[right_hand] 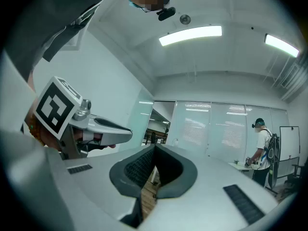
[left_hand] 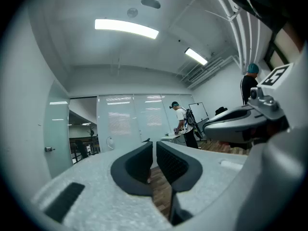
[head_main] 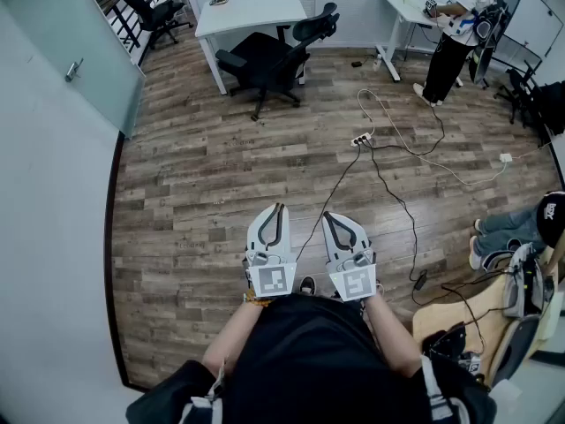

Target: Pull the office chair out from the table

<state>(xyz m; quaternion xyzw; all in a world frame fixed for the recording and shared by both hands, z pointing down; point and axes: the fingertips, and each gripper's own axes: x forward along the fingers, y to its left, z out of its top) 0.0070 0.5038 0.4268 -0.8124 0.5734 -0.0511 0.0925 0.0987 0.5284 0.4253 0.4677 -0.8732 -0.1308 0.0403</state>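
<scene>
The black office chair (head_main: 272, 58) stands at the far side of the room, tucked against the front of a white table (head_main: 252, 11). My left gripper (head_main: 278, 208) and right gripper (head_main: 327, 216) are held side by side close to my body, level, pointing toward the chair and far short of it. Both are shut with nothing between the jaws. In the left gripper view the left gripper (left_hand: 154, 143) has its dark pads nearly touching; in the right gripper view the right gripper (right_hand: 154, 148) has its tips together. The chair is hidden in both gripper views.
Wooden floor lies between me and the chair. Black and white cables with a power strip (head_main: 360, 139) trail across the floor to the right. A person (head_main: 457, 34) stands at a second desk (head_main: 406, 9) at the back right. A glass door (head_main: 62, 42) is on the left.
</scene>
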